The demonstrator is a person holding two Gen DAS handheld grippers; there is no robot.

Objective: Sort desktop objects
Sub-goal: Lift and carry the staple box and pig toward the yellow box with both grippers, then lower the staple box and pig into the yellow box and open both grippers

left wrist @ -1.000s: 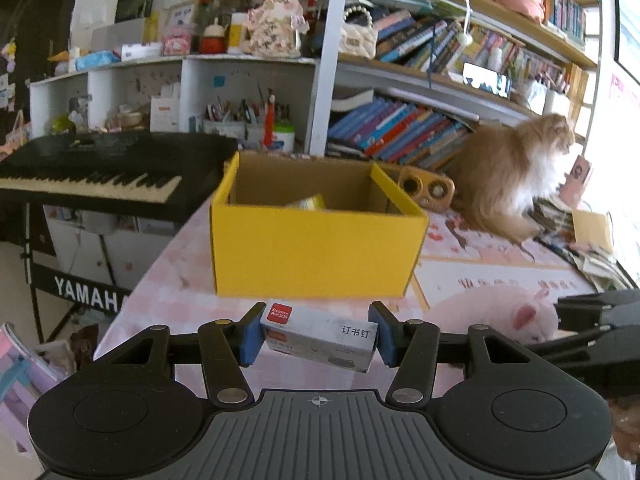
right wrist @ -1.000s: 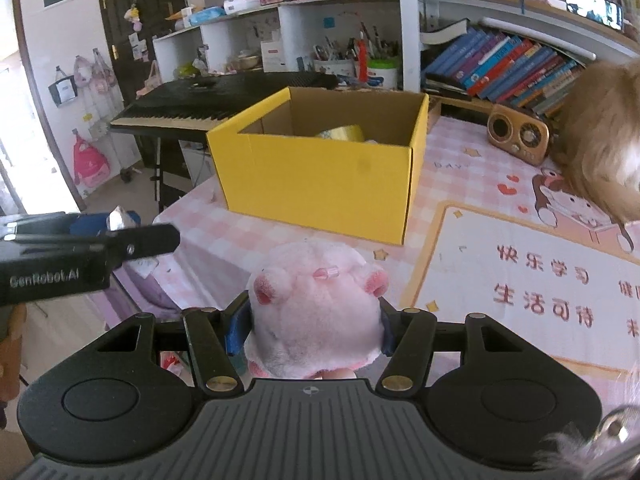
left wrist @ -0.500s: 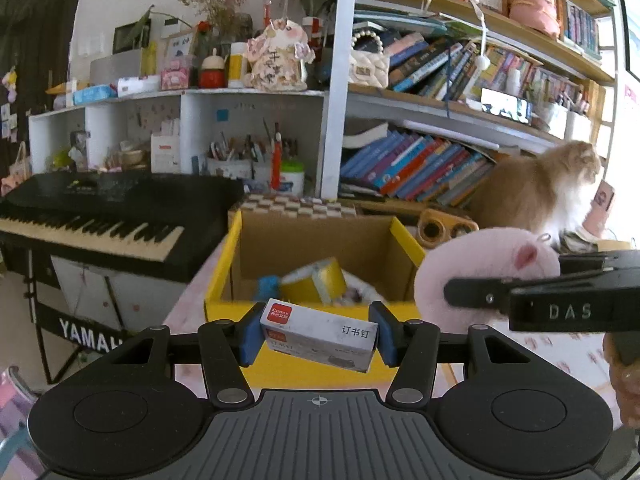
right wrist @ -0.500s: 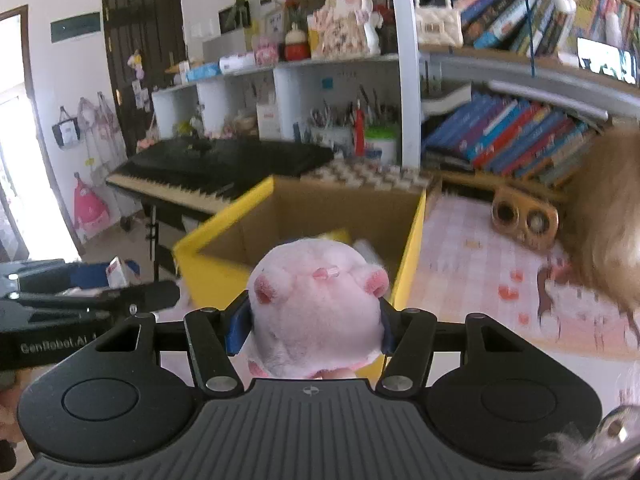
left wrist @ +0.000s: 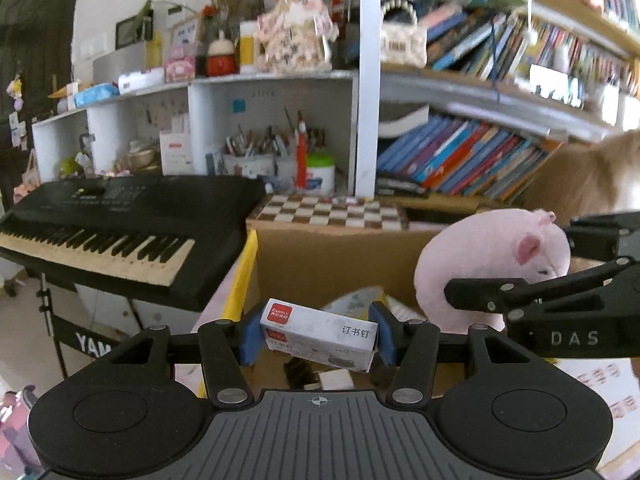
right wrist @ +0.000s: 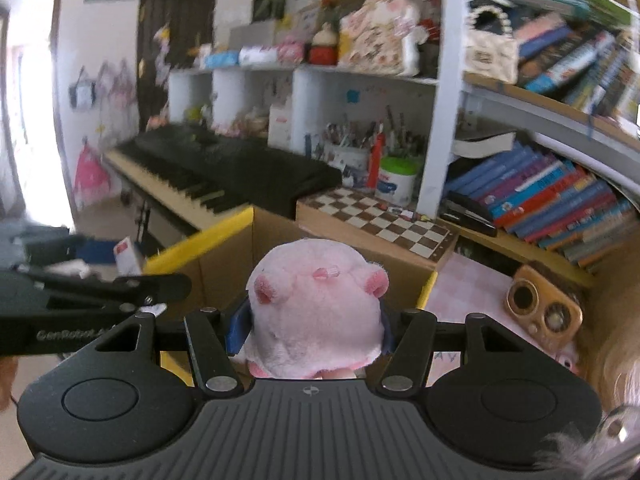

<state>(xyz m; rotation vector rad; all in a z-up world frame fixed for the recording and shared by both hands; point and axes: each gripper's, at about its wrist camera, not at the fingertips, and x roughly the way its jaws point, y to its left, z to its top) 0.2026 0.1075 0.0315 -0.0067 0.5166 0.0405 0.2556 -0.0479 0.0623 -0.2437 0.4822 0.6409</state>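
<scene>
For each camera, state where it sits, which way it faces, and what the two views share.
Left wrist: on the left gripper, facing the yellow box and shelves; its jaws hold a staple box.
Right wrist: on the right gripper, facing the same box; its jaws hold a pink plush toy.
Shared: box, keyboard, chessboard, and each view shows the other gripper.

Both tongs are black plastic: ribbed grey base, round side discs, silver screws, blue pads (left wrist: 251, 336), white "DAS" lettering.
</scene>
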